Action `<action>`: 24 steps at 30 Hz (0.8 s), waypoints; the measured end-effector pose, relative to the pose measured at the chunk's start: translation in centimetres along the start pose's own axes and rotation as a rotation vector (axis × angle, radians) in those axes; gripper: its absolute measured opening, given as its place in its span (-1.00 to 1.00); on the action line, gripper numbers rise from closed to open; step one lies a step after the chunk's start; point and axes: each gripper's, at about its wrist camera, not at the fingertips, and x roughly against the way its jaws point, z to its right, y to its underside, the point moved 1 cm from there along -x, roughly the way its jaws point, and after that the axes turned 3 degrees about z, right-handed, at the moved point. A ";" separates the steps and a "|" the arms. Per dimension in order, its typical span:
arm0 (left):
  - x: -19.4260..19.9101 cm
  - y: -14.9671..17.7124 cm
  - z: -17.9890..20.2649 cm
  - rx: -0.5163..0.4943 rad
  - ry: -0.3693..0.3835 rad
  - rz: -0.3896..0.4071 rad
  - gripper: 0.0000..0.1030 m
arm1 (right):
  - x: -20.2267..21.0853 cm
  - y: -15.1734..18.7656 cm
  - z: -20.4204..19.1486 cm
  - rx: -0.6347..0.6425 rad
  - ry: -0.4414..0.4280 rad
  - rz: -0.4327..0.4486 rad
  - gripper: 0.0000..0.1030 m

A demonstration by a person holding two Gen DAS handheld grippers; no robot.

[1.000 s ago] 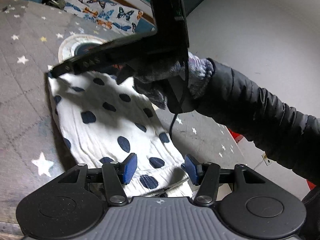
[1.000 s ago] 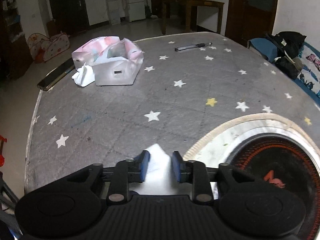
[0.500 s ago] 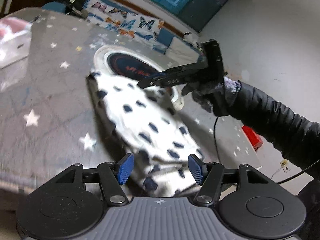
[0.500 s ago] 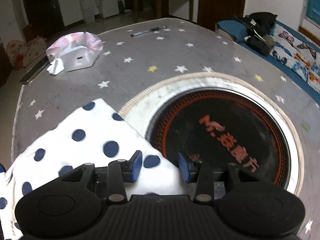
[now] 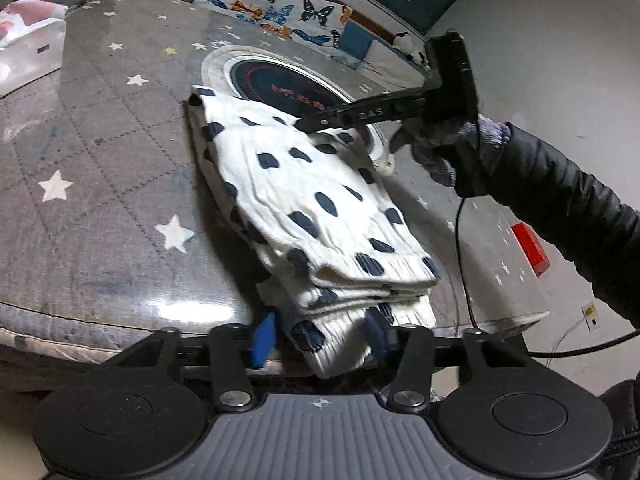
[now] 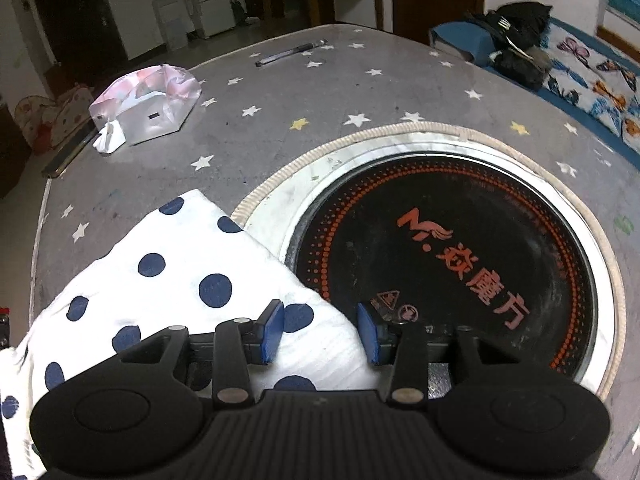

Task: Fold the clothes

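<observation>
A white garment with navy dots point(image 5: 320, 208) lies folded in several layers on the grey star-patterned table cover, its far end beside the round hob. Its near end hangs over the table edge between the pads of my left gripper point(image 5: 319, 338). Those jaws are closing and the cloth nearly fills the gap. My right gripper point(image 6: 320, 334) hovers over the garment's point(image 6: 180, 272) far edge. Its jaws are closing too, with flat cloth under the left pad and the hob under the right pad. In the left wrist view the right gripper point(image 5: 304, 123) reaches in from the right, held by a gloved hand point(image 5: 448, 152).
A black induction hob point(image 6: 460, 240) with a pale rim is set in the table. A pink and white tissue pack point(image 6: 148, 104) and a pen point(image 6: 292, 52) lie at the far side. A butterfly-print bench point(image 5: 280, 8) runs behind, and a red object point(image 5: 530, 248) lies on the floor.
The right gripper let go of the garment's far corner and swung right toward the hob. The left gripper's jaws widened, then narrowed around the near end. The garment now lies folded.
</observation>
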 end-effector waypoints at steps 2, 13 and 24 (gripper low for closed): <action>0.0 -0.2 -0.3 0.006 -0.003 0.005 -0.22 | 0.3 0.2 -0.1 0.004 0.009 -0.002 -0.57; -2.2 -4.6 -1.6 -0.056 -0.068 0.054 -0.42 | 3.7 3.4 1.5 -0.063 0.183 0.013 -0.86; -9.9 -12.9 -2.0 -0.160 -0.077 0.031 -0.47 | 8.9 9.6 5.1 -0.259 0.412 0.044 -0.86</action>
